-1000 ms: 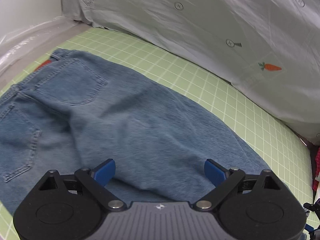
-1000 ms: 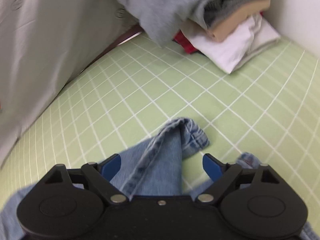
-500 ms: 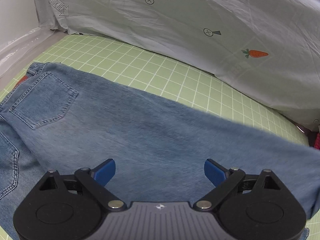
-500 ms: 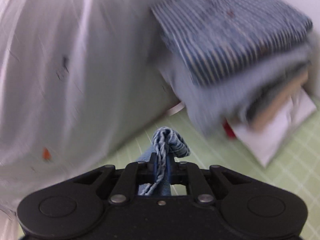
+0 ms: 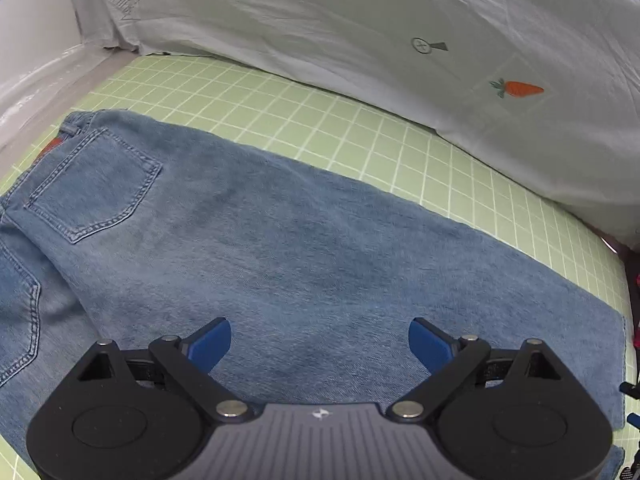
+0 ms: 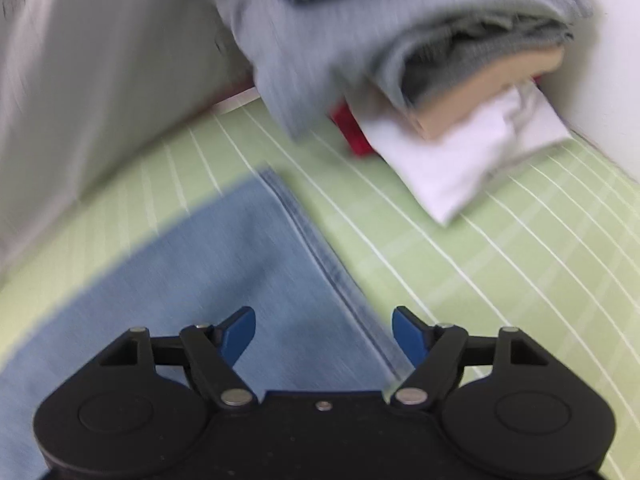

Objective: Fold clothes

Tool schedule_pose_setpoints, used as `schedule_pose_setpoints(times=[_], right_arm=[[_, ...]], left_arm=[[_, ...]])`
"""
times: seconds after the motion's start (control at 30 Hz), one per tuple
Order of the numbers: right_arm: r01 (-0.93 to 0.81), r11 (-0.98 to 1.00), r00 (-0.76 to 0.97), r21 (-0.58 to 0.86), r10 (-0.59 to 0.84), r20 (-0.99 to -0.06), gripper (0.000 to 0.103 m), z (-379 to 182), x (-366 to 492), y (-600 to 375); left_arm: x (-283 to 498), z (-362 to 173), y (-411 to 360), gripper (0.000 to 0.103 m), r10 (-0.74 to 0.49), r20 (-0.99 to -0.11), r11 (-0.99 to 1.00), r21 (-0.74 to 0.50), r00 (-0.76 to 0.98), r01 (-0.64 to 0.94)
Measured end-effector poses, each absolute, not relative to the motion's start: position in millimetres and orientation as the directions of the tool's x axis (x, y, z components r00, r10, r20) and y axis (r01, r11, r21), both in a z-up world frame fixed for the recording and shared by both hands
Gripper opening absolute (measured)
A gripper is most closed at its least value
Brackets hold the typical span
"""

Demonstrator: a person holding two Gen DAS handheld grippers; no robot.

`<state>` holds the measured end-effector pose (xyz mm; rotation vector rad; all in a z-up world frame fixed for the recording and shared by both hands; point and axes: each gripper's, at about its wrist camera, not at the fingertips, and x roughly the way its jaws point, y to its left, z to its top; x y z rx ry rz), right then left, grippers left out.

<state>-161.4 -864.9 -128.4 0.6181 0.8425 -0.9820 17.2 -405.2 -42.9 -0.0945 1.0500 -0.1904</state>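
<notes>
Sheet point(image 5: 360, 40) print "LOOK HERE", blurred

Green gridded mat point(image 5: 420, 168) backed by grey printed sheet point(image 5: 360, 32).

The black left gripper point(image 5: 319, 344) hangs tilted downward, blue-padded jaws wide apart; the black right gripper point(image 6: 323, 332), likewise tilted, is opening, gripping nothing.

A staged folding station – green grid mat point(image 5: 400, 148), draped printed sheet point(image 5: 360, 20), stacked clothes point(image 6: 440, 60).
</notes>
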Motion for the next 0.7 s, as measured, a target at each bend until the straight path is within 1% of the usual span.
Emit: schedule_pose_setpoints(times=[0.1,0.17,0.23,0.27,0.3,0.33,0.37,0.4,0.5,0.57,0.6,0.67,0.7], right_arm=[[0.91,0.41,0.258,0.052,-0.465,-0.847,0.081,-139,-170,-867],[0.916,0.399,0.248,0.05,-0.462,-0.851,0.081,-144,-175,-870],[0.914,0.4,0.268,0.071,-0.462,-0.845,0.072,-143,-182,-870],[0.91,0.404,0.291,0.094,-0.459,-0.84,0.055,-141,-184,-870],[0.903,0.413,0.315,0.119,-0.446,-0.838,0.031,-140,-186,-870],[0.894,0.424,0.34,0.145,-0.43,-0.836,0.024,-138,-188,-871],[0.884,0.437,0.367,0.167,-0.426,-0.827,0.019,-136,-189,-871],[0.873,0.45,0.394,0.186,-0.429,-0.813,0.009,-133,-190,-872],[0.87,0.453,0.427,0.196,-0.492,-0.759,0.008,-115,-200,-873],[0.886,0.404,0.418,0.228,-0.485,-0.768,0.008,-120,-210,-883],[0.9,0.383,0.388,0.208,-0.486,-0.783,0.009,-124,-214,-887],[0.9,0.404,0.362,0.165,-0.479,-0.8,0.02,-129,-220,-887],[0.894,0.417,0.368,0.162,-0.479,-0.797,0.043,-127,-227,-883]], left_arm=[[16,-40,-413,0.095,-0.21,-0.85,0.976,-0.156,0.483,0.149],[15,-39,-417,0.095,-0.218,-0.85,0.974,-0.157,0.479,0.165],[11,-38,-419,0.095,-0.229,-0.847,0.971,-0.164,0.48,0.174],[10,-38,-420,0.095,-0.233,-0.846,0.97,-0.167,0.48,0.177],[8,-38,-420,0.095,-0.235,-0.846,0.97,-0.169,0.478,0.177],[7,-38,-420,0.095,-0.237,-0.848,0.969,-0.172,0.475,0.176],[6,-39,-420,0.095,-0.239,-0.849,0.969,-0.177,0.471,0.173],[5,-39,-419,0.095,-0.242,-0.849,0.968,-0.182,0.469,0.171],[1,-36,-418,0.095,-0.246,-0.844,0.968,-0.185,0.478,0.172],[0,-34,-417,0.095,-0.243,-0.838,0.968,-0.18,0.489,0.173],[0,-32,-415,0.095,-0.245,-0.836,0.968,-0.183,0.491,0.171],[-2,-27,-412,0.095,-0.255,-0.827,0.966,-0.192,0.501,0.173],[-5,-23,-411,0.095,-0.259,-0.819,0.965,-0.195,0.513,0.177]])
